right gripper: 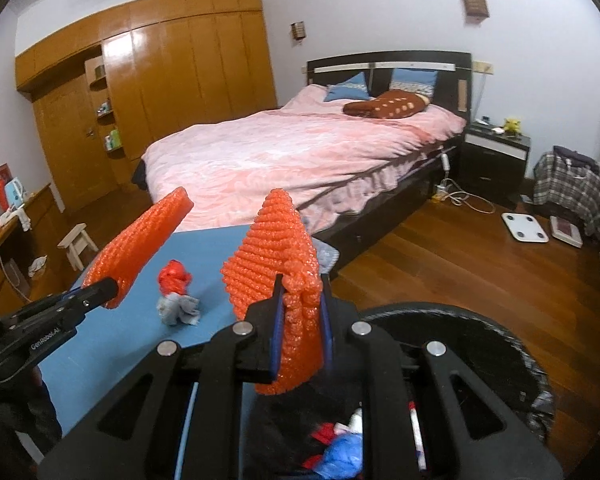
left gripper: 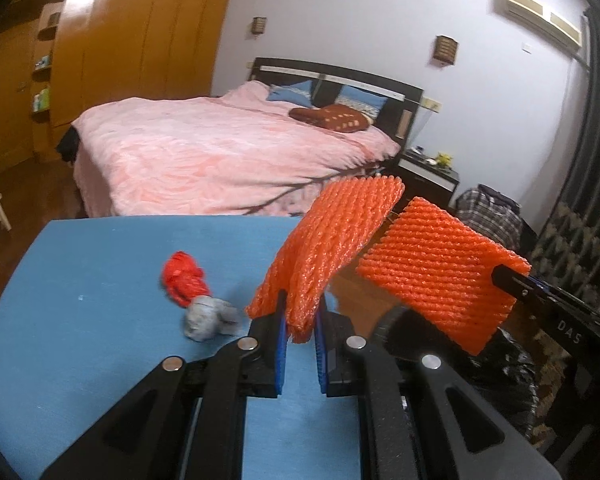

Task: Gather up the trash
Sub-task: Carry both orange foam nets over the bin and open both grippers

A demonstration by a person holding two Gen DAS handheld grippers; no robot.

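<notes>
Nearest in the right wrist view, at the bottom middle of the frame, the black trash bag point(right gripper: 500, 344) gapes directly beneath the right gripper point(right gripper: 300, 328), with wrappers already lying in it. That gripper's fingers point(right gripper: 274, 320) are pinching a folded orange foam net point(right gripper: 276, 256), its long axis standing up out of the grip toward the middle of the frame. So the drop lies straight below, and the right hand is judged the nearer to the bag; the next move seems to need only a release.

At lower left of the same view the left gripper point(right gripper: 112, 288) has its fingers pressed on a second foam net point(right gripper: 140, 240), which slants up and to the right over the blue worktop point(right gripper: 212, 332). In the left wrist view that gripper point(left gripper: 300, 332) sits at the bottom middle, the bag point(left gripper: 512, 372) off to its lower right, so it must travel sideways.

Farther out on the worktop, centre left, a red crumpled wrapper point(right gripper: 175, 277) touches a grey wad point(right gripper: 179, 309).

Counted: two foam nets, two loose scraps, one bag.

Beyond stands the bed point(right gripper: 300, 152).
</notes>
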